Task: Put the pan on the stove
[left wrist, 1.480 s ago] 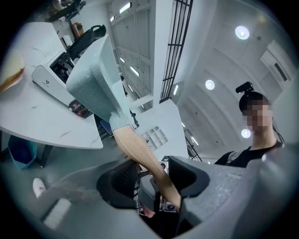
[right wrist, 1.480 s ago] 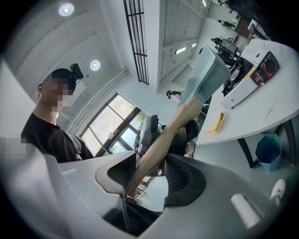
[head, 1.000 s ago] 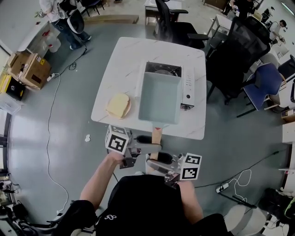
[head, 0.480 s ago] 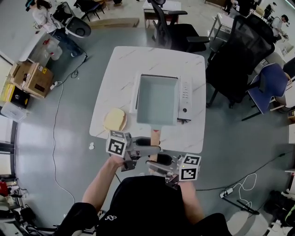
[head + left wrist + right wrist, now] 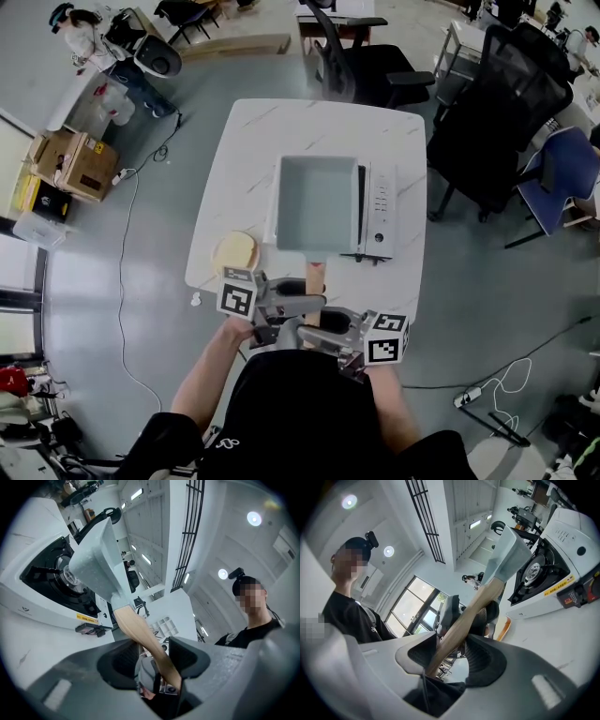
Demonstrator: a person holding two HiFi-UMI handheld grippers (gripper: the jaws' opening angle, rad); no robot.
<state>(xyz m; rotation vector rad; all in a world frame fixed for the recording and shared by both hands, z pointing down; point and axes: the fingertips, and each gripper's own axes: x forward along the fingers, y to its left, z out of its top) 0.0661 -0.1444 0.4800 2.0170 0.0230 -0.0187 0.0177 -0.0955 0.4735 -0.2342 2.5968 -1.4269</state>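
Observation:
A pale grey-blue square pan (image 5: pixel 317 202) with a wooden handle (image 5: pixel 316 277) hangs over the burner of a white portable stove (image 5: pixel 380 211) on the white table (image 5: pixel 246 141). Both grippers hold the handle at the table's near edge: my left gripper (image 5: pixel 281 305) from the left, my right gripper (image 5: pixel 323 328) just behind it. In the left gripper view the handle (image 5: pixel 140 632) runs between the jaws of the left gripper (image 5: pixel 152 656) up to the pan (image 5: pixel 101 550), above the stove (image 5: pixel 42 588). The right gripper (image 5: pixel 450 651) clamps the handle (image 5: pixel 468 616) likewise, with the pan (image 5: pixel 508 550) over the stove (image 5: pixel 562 545).
A plate with a yellow slice (image 5: pixel 234 251) lies on the table's near left corner, close to the pan's handle. Black office chairs (image 5: pixel 487 112) stand to the right and behind the table. Cardboard boxes (image 5: pixel 70 164) and a cable lie on the floor to the left.
The pan has moved away from me over the stove and now covers the burner that showed behind it before. Both grippers stay on the handle.

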